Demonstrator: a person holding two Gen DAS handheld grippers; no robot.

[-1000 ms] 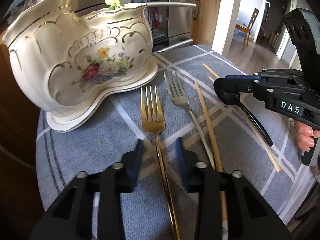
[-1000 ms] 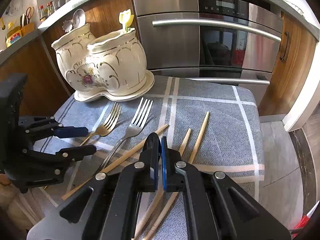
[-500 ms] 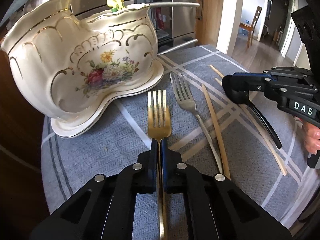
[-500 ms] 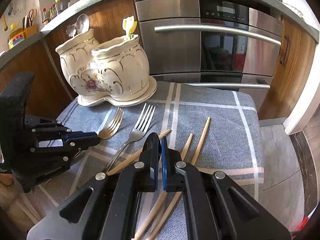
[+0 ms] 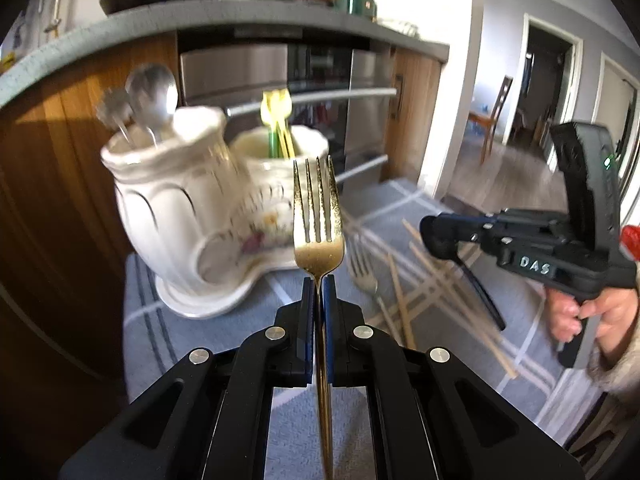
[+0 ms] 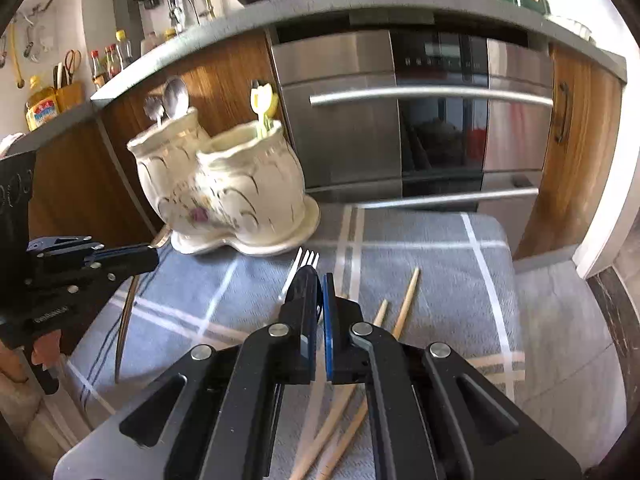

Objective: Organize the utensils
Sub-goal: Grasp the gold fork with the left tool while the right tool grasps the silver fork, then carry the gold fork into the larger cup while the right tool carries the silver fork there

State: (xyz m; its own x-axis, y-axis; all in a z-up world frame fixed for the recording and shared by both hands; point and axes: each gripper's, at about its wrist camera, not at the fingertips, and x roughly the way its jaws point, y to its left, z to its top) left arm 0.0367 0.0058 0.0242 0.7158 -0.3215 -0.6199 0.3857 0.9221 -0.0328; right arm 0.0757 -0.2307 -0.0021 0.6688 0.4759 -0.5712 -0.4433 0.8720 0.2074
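Gold fork (image 5: 318, 216) handle end cut off; holder (image 5: 188, 216) blurred.

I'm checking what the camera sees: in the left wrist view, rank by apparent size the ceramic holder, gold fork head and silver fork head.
1. ceramic holder
2. gold fork head, enlarged by nearness to the camera
3. silver fork head, blurred, partly hidden behind the gold one
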